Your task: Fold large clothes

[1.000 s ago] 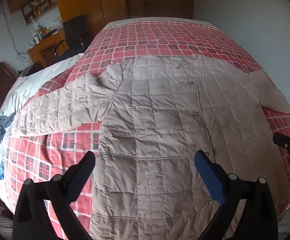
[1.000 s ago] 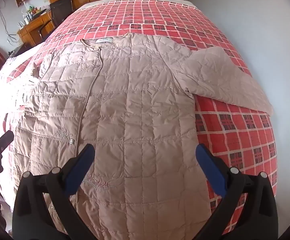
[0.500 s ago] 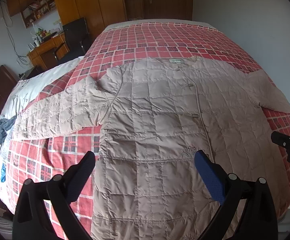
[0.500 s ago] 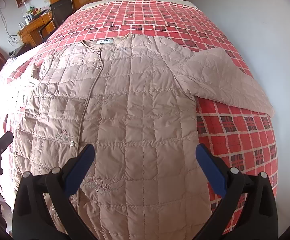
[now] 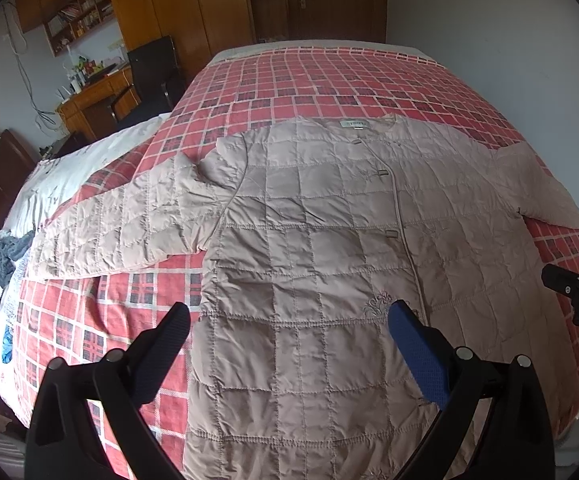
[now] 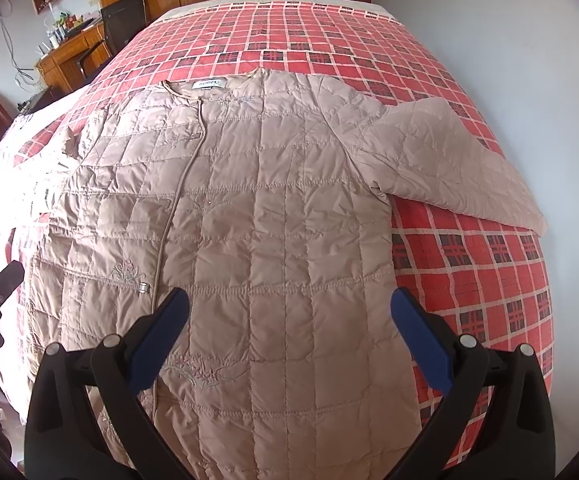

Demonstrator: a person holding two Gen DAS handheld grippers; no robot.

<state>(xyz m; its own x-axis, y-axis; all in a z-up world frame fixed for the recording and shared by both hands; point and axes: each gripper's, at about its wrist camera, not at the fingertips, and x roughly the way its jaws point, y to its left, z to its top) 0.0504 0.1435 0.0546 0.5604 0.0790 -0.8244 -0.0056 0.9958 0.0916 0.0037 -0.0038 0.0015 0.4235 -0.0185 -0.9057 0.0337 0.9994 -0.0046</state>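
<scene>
I have pulled both grippers back a little since earlier, so more of the red plaid bed (image 5: 329, 80) shows. The beige quilted coat (image 5: 309, 260) lies spread flat on it, sleeves out. The left gripper (image 5: 289, 332) and right gripper (image 6: 289, 316) hover above its hem, fingers apart and empty.

The coat (image 6: 249, 220) collar label (image 6: 206, 83) is illegible.

Quilted jacket (image 5: 309, 264) – soft cloth w/ slight sheen; bedspread (image 5: 329, 80) matt woven; wardrobe (image 5: 209, 4) glossy wood.
</scene>
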